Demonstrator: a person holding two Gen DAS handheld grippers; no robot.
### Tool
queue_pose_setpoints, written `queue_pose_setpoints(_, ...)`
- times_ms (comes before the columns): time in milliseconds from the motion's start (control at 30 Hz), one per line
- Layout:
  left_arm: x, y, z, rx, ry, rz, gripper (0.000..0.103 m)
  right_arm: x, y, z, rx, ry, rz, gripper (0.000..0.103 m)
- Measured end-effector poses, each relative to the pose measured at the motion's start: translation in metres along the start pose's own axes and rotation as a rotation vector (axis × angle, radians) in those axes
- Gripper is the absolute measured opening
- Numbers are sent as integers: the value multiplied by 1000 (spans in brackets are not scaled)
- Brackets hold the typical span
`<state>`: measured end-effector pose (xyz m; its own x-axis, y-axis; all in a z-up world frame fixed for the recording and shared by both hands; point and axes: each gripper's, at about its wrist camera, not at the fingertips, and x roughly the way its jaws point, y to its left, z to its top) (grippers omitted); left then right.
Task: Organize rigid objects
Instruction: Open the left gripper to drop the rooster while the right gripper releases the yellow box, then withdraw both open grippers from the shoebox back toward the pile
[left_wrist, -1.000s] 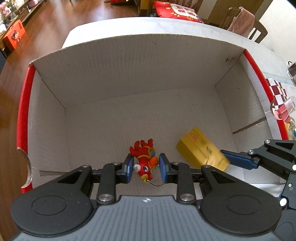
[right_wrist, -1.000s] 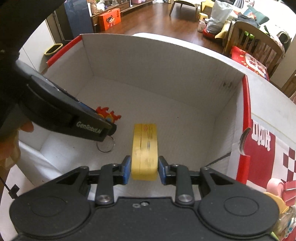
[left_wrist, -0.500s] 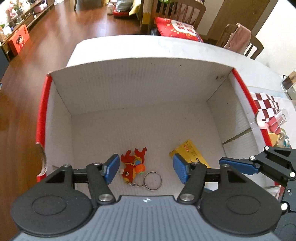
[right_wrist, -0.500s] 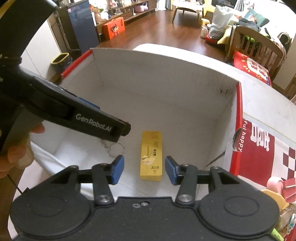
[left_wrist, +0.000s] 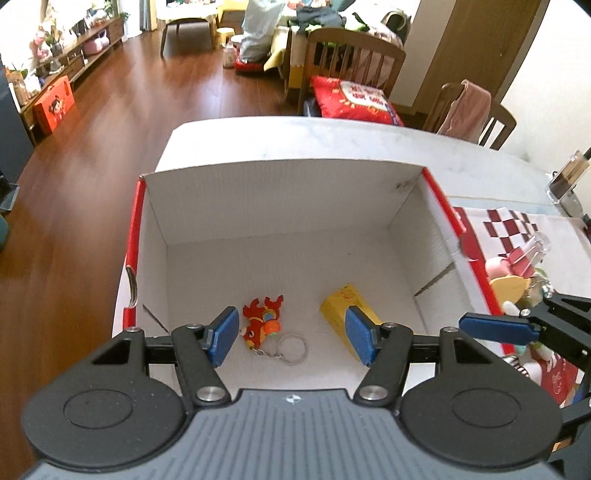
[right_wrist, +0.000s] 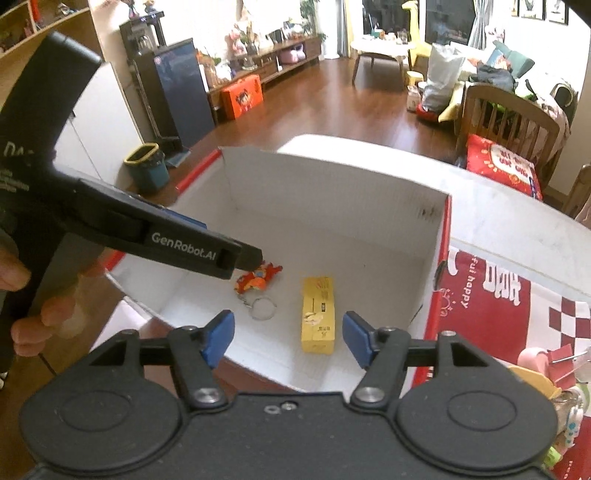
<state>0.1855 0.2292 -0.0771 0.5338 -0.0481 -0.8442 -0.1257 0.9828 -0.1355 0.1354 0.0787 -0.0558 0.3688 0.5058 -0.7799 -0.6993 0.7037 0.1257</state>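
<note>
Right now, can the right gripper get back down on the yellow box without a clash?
Probably yes. The right gripper is open above the cardboard box, whose top is open, with the yellow box lying flat between its fingers' line. The left gripper sits over the red keychain, off to one side.

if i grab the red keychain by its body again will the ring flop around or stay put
The red keychain joins its metal ring by a short chain, so the ring would probably dangle and swing. The flat-looking figure looks light and should not roll.
</note>
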Motion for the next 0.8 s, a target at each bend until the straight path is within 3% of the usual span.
queue_pose_setpoints(167,-22,-12,-11,2,-45,-1,63,-20,-8,-3,8,-43,18,70)
queue_pose_setpoints(467,-55,-46,-24,23,-127,41,63,-60,-27,-17,31,-126,38,83)
queue_pose_setpoints(800,-80,-86,-43,25,-182,69,73,-102,-61,-45,66,-214,66,97)
